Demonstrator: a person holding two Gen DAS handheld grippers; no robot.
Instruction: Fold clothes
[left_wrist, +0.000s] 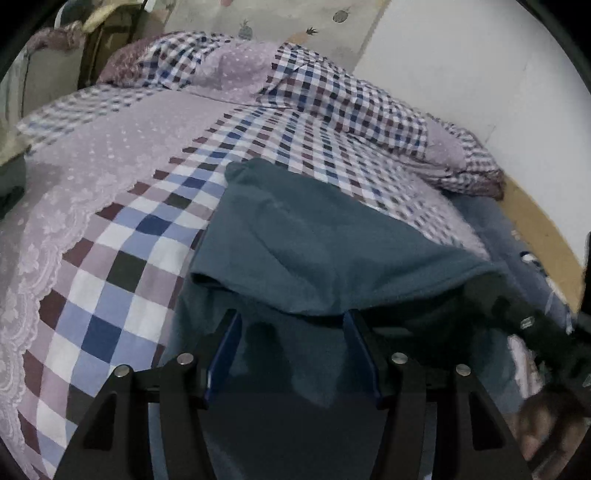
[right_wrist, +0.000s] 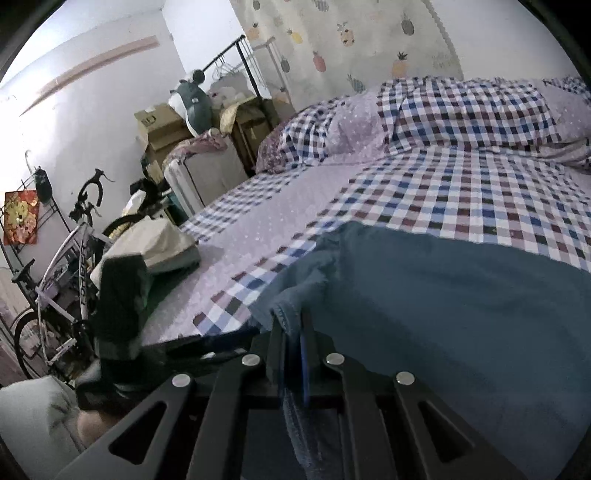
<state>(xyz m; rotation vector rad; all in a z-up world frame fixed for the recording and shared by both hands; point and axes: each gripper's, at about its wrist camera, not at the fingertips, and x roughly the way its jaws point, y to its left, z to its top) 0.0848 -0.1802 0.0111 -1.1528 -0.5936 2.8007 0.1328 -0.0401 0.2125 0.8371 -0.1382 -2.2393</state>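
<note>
Teal garment (left_wrist: 332, 251) lay on the bed (left_wrist: 122, 236), spread ahead of both tools, one flap doubled over itself just beyond the left hand-held gripper (left_wrist: 291, 321). Left hand-held gripper: fingers (left_wrist: 225, 350) apart, hovering over the cloth, nothing between them. Right hand-held gripper (right_wrist: 293, 332): fingers together, clamped on a hemmed edge of the teal garment, cloth draping down between them. Checked bedspread (right_wrist: 461, 184) extended beyond the garment. Crumpled checked quilt (right_wrist: 461, 107) farther ahead. Bicycle (right_wrist: 66, 266) and stacked boxes (right_wrist: 159, 125) off to the left of the right hand-held gripper, beside the bed.
</note>
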